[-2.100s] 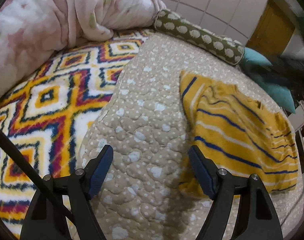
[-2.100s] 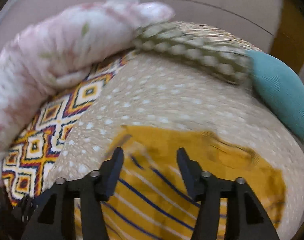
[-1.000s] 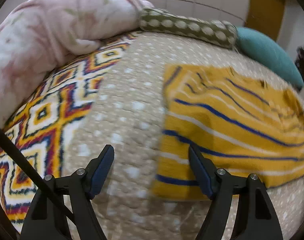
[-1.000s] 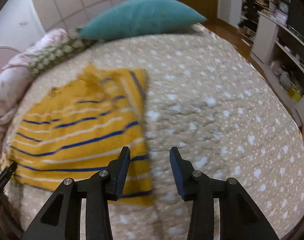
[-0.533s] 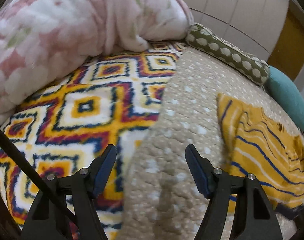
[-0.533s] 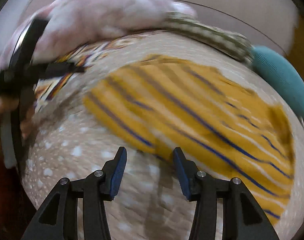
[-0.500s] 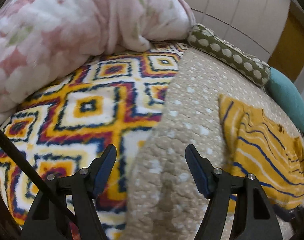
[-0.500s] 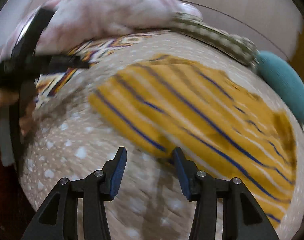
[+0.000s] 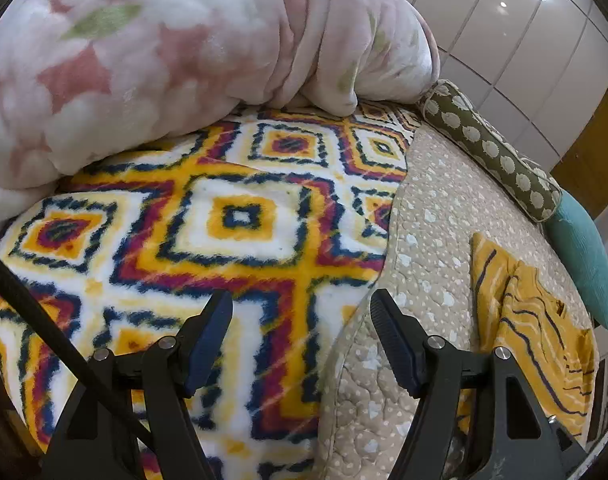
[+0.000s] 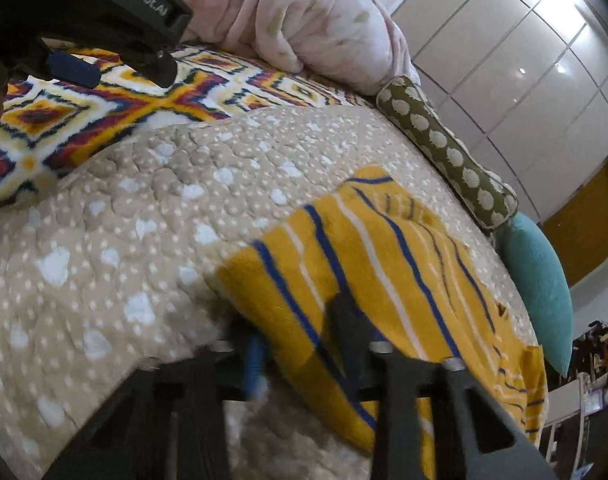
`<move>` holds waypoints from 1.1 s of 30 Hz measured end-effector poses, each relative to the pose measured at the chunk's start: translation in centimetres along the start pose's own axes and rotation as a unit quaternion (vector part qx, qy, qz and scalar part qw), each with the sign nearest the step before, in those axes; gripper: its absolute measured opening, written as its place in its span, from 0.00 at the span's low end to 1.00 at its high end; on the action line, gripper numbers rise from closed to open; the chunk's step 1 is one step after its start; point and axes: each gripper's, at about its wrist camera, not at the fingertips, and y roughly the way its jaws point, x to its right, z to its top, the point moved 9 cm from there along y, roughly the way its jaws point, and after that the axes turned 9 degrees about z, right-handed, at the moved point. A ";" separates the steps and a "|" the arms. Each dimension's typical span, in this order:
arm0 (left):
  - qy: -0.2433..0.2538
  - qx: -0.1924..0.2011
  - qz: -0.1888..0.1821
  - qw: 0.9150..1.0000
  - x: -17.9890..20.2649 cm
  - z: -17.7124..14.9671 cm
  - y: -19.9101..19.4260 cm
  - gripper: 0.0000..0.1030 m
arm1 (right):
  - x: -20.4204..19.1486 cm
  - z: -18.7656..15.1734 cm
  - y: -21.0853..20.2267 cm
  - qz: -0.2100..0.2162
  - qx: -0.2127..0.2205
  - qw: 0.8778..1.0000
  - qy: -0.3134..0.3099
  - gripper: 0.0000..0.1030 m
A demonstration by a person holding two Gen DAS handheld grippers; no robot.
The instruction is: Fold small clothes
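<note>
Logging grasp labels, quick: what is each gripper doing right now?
Left gripper: open, empty, over the patterned blanket.
Right gripper: blurred at the yellow striped garment; cannot tell.

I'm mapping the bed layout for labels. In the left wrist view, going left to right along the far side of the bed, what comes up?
pink floral blanket → olive spotted bolster → teal pillow
</note>
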 end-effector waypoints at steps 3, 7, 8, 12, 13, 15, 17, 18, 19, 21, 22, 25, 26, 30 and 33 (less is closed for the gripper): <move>0.001 0.004 -0.003 1.000 0.5 0.0 -0.2 0.68 | 1.2 0.5 -0.6 0.026 0.005 0.999 0.047 0.09; 0.020 0.014 -0.010 1.000 2.1 -0.4 -0.7 0.68 | 7.2 0.4 -3.4 0.067 0.050 0.978 0.190 0.08; 0.028 0.016 -0.013 0.999 2.8 -0.6 -0.8 0.68 | 9.9 -0.2 -4.7 0.078 0.068 0.966 0.238 0.08; 0.058 0.013 -0.046 0.997 5.9 -2.1 -1.5 0.68 | 18.2 -3.9 -8.7 0.078 0.115 0.927 0.348 0.08; 0.068 0.013 -0.059 0.996 6.9 -2.6 -1.8 0.68 | 19.9 -5.2 -9.5 0.073 0.122 0.919 0.369 0.08; 0.094 0.008 -0.093 0.991 9.5 -4.0 -2.5 0.68 | 23.4 -8.4 -11.0 0.052 0.133 0.903 0.405 0.08; 0.117 0.001 -0.131 0.984 12.2 -5.5 -3.3 0.69 | 26.2 -11.8 -12.4 0.030 0.141 0.889 0.434 0.08; 0.126 -0.004 -0.147 0.981 13.6 -6.2 -3.7 0.69 | 27.4 -13.9 -13.1 0.022 0.144 0.880 0.452 0.08; 0.139 -0.011 -0.163 0.977 15.1 -7.0 -4.0 0.69 | 28.2 -15.6 -13.4 0.014 0.145 0.874 0.464 0.08; 0.170 -0.027 -0.190 0.966 18.5 -8.7 -4.7 0.69 | 29.2 -19.6 -13.8 -0.003 0.135 0.865 0.483 0.08; 0.187 -0.031 -0.201 0.961 20.1 -9.6 -5.1 0.69 | 29.3 -21.1 -13.6 -0.007 0.127 0.863 0.488 0.08; 0.250 -0.034 -0.216 0.943 25.1 -12.1 -6.6 0.69 | 29.1 -25.8 -12.1 0.020 0.113 0.846 0.521 0.08; 0.271 -0.036 -0.223 0.936 26.9 -13.0 -7.2 0.69 | 29.0 -26.5 -11.6 0.035 0.117 0.837 0.533 0.08; 0.311 -0.034 -0.241 0.919 32.1 -15.2 -9.1 0.69 | 28.4 -27.1 -10.8 0.067 0.140 0.826 0.542 0.08; 0.324 -0.035 -0.246 0.913 34.8 -16.4 -9.7 0.69 | 28.0 -27.7 -10.9 0.084 0.157 0.823 0.540 0.08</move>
